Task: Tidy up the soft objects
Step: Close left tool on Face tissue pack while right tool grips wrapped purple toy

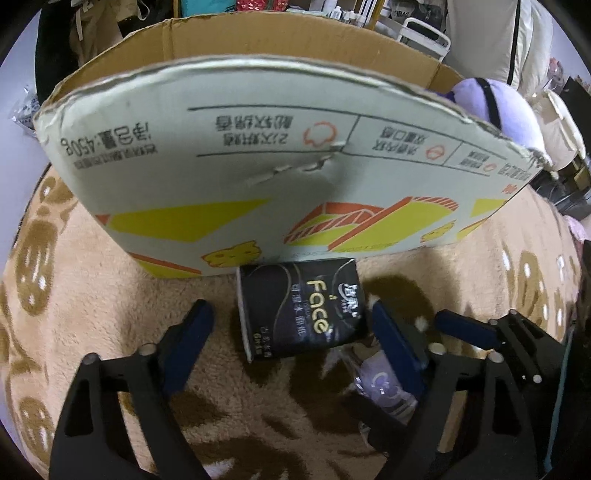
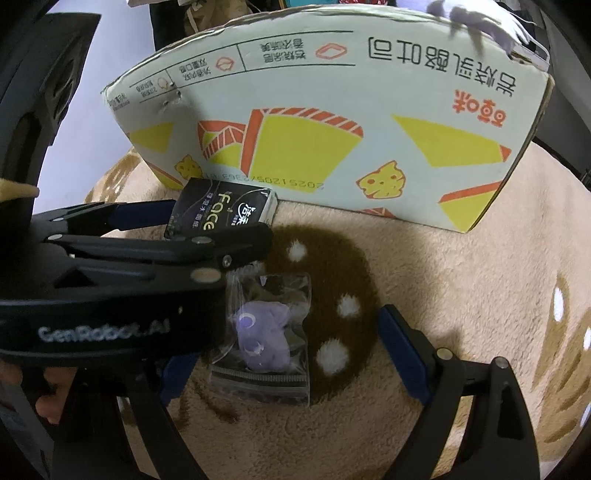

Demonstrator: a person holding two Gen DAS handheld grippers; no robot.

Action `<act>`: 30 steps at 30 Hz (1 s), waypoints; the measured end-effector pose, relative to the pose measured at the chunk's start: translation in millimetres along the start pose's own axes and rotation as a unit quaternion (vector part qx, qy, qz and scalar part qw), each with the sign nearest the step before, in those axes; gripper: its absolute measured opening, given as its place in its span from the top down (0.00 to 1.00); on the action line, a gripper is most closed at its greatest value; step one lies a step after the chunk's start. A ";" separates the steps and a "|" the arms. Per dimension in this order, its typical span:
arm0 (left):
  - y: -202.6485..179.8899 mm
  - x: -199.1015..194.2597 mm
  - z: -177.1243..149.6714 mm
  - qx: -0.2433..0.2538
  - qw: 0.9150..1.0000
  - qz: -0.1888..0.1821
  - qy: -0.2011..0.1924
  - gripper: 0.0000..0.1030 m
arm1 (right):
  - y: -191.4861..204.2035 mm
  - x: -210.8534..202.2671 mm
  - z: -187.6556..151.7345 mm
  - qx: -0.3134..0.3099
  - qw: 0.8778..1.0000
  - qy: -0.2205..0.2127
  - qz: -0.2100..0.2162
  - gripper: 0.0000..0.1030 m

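A black "Face" tissue pack point(image 1: 301, 308) lies on the beige blanket against the front of a printed cardboard box point(image 1: 258, 155). My left gripper point(image 1: 291, 332) is open, its blue fingers on either side of the pack, not touching it. A small purple plush in a clear bag point(image 2: 264, 334) lies on the blanket between the open fingers of my right gripper point(image 2: 291, 354). The bag also shows in the left wrist view point(image 1: 384, 387). The left gripper point(image 2: 218, 229) crosses the right wrist view, around the tissue pack point(image 2: 221, 214). A purple plush point(image 1: 495, 107) sits in the box.
The beige blanket point(image 2: 461, 295) with brown patterns covers the surface. The box point(image 2: 332, 122) stands upright just behind both items. Clutter and a white rack point(image 1: 424, 33) lie beyond the box.
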State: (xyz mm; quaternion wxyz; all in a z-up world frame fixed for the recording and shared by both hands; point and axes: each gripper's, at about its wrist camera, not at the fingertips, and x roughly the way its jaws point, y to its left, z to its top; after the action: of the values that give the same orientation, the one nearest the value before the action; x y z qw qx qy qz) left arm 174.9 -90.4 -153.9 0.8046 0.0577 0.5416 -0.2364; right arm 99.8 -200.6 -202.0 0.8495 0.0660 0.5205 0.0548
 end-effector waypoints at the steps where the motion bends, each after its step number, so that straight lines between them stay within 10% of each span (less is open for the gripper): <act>1: 0.0 0.5 -0.3 0.000 1.000 0.002 0.000 0.23 | 1.8 0.9 -1.1 -0.002 1.000 0.000 -0.002 0.07; 10: 4.8 -3.1 0.8 -0.002 1.000 0.009 0.000 0.38 | 16.8 5.6 -10.3 -0.033 0.998 0.007 -0.048 0.22; 16: 16.2 -16.3 -3.8 -0.013 1.000 0.012 -0.004 0.38 | 2.8 3.0 -10.7 -0.015 0.998 0.006 -0.055 0.55; 30: 21.4 -49.5 -20.2 -0.020 0.999 0.028 -0.029 0.38 | -13.9 -11.9 -1.2 0.015 1.000 -0.014 -0.003 0.71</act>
State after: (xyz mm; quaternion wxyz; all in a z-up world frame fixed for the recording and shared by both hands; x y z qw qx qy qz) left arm 152.3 -48.8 -121.1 0.8273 0.0500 0.5207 -0.2048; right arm 93.6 -216.1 -194.4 0.8559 0.0780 0.5093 0.0438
